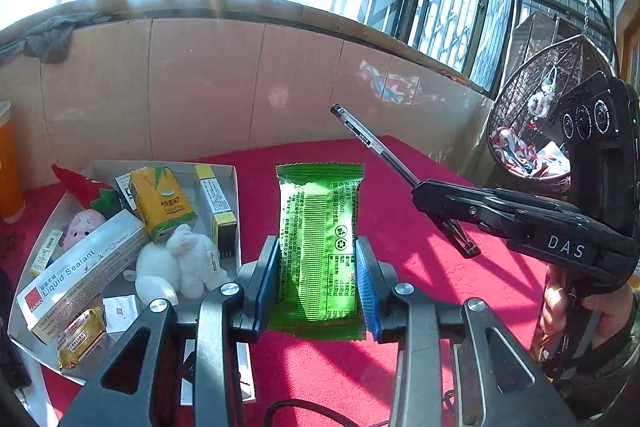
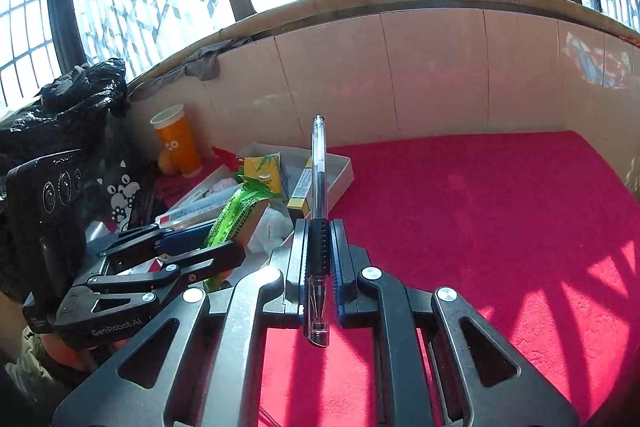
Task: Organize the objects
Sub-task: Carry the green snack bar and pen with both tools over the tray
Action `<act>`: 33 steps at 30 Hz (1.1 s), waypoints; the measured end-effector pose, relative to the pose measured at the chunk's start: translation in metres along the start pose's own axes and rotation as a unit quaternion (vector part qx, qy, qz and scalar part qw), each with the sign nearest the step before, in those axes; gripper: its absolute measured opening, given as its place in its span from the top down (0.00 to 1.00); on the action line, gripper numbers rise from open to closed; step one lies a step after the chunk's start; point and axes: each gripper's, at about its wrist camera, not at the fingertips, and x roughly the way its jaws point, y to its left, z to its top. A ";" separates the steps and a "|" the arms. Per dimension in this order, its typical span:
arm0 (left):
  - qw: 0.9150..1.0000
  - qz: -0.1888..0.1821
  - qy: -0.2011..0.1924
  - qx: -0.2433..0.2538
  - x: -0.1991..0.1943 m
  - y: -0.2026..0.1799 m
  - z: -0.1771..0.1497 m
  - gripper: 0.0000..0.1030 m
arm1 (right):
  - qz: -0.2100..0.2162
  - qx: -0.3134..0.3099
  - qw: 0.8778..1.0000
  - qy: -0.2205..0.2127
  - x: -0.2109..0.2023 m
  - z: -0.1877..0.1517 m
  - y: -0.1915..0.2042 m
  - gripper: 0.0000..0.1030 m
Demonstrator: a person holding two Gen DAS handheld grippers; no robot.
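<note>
My left gripper is shut on a green snack packet, held upright above the red cloth, just right of the white tray. The packet also shows in the right wrist view. My right gripper is shut on a clear pen by its black grip, the pen pointing forward toward the tray. In the left wrist view the right gripper holds the pen up and to the left, to the right of the packet.
The tray holds a Liquid Sealant box, a yellow drink carton, a white plush toy, a pink and red plush and small boxes. An orange cup and black bag stand at left. A tiled wall runs behind.
</note>
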 end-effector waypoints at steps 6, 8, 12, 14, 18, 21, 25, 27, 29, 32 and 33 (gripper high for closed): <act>1.000 0.019 -0.015 -0.019 -0.012 0.023 0.002 0.65 | 0.013 -0.024 1.000 0.003 0.007 0.007 0.021 0.91; 0.999 0.036 -0.023 -0.028 -0.020 0.037 0.005 0.65 | 0.017 -0.030 0.999 0.004 0.010 0.009 0.027 0.91; 0.994 0.083 -0.041 -0.053 -0.038 0.074 0.013 0.65 | 0.027 -0.036 0.999 0.008 0.019 0.012 0.039 0.91; 0.992 0.101 -0.047 -0.063 -0.045 0.089 0.015 0.65 | 0.032 -0.041 0.999 0.011 0.025 0.013 0.045 0.91; 0.988 0.135 -0.047 -0.066 -0.047 0.109 0.016 0.65 | 0.046 -0.052 0.997 0.022 0.043 0.015 0.060 0.91; 0.986 0.145 -0.045 -0.068 -0.044 0.117 0.017 0.65 | 0.052 -0.058 0.997 0.027 0.057 0.014 0.073 0.91; 0.984 0.159 -0.044 -0.072 -0.038 0.126 0.015 0.65 | 0.061 -0.057 0.996 0.039 0.079 0.012 0.087 0.91; 0.983 0.164 -0.042 -0.076 -0.035 0.130 0.013 0.65 | 0.062 -0.057 0.995 0.044 0.089 0.010 0.093 0.91; 0.981 0.173 -0.040 -0.075 -0.033 0.133 0.010 0.65 | 0.063 -0.060 0.995 0.049 0.098 0.007 0.100 0.91; 0.979 0.186 -0.036 -0.073 -0.029 0.137 0.008 0.64 | 0.063 -0.060 0.995 0.057 0.110 0.004 0.105 0.91; 0.978 0.190 -0.035 -0.073 -0.028 0.139 0.007 0.64 | 0.062 -0.060 0.994 0.060 0.114 0.003 0.105 0.91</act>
